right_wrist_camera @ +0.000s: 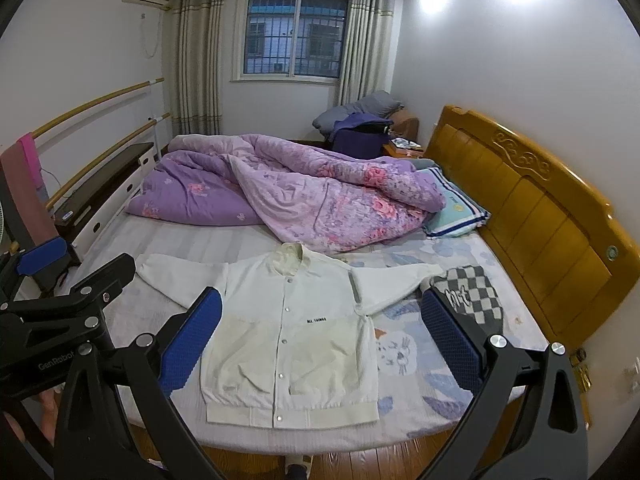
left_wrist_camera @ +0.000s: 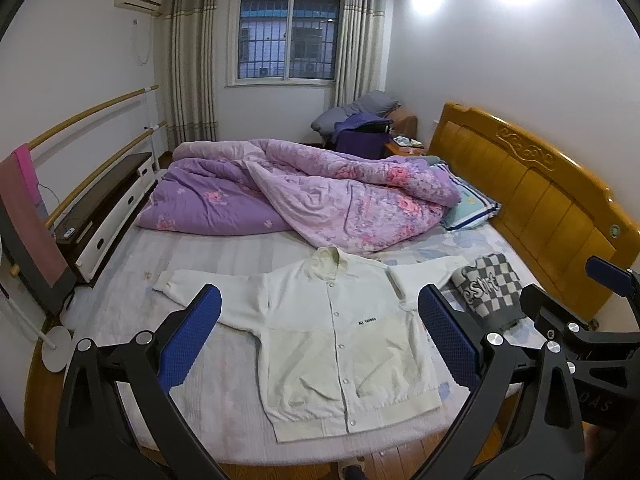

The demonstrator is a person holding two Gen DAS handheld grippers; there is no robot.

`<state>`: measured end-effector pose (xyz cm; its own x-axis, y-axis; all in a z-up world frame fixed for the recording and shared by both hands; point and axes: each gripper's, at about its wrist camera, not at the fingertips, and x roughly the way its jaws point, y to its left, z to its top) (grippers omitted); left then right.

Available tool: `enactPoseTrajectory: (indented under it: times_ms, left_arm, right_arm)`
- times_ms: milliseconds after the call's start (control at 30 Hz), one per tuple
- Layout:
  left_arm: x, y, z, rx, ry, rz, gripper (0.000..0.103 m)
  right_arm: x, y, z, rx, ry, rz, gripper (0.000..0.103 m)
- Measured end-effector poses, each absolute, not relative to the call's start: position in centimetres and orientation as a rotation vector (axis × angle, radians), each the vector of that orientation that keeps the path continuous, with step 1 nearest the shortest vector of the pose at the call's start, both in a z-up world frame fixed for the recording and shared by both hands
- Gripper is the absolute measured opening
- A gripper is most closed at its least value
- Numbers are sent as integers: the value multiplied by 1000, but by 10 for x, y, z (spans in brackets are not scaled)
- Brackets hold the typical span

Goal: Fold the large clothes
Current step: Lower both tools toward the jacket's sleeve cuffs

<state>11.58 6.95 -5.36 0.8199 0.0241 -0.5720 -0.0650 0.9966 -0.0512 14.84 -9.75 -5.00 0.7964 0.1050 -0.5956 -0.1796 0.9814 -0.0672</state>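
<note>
Left wrist view: the white button-front jacket with ribbed hem and cuffs (left_wrist_camera: 340, 344) lies face up at lower centre of the frame, on the pale printed bedsheet (left_wrist_camera: 224, 256), collar toward the heaped purple floral quilt (left_wrist_camera: 304, 192) and hem toward you at the mattress edge. Both sleeves are spread sideways, so each cuff and shoulder is reachable without disturbing the body panel. Your left gripper (left_wrist_camera: 320, 332) hangs above the jacket, blue-padded jaws wide apart and holding nothing; the garment shows between them. At lower right of the frame your right gripper (left_wrist_camera: 592, 304) appears from the side. Right wrist view: its jaws also stand wide and empty. The grey-and-white checked knit garment (right_wrist_camera: 468, 296), right of centre, overlaps the jacket's sleeve end there; judged a likely snag when you fold that sleeve inward.
</note>
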Motion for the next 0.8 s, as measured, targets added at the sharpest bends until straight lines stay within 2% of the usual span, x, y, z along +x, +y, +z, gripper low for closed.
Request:
enactPoseTrajectory:
  times_ms: [433,800]
  left_arm:
    - [272,62,-79,-79,688,120,98]
    - [374,128,-163,-144,871,186,98]
  right_arm:
    - [304,-99,-79,-147,701,246,96]
    - [402,-37,-152,-198,865,305,96]
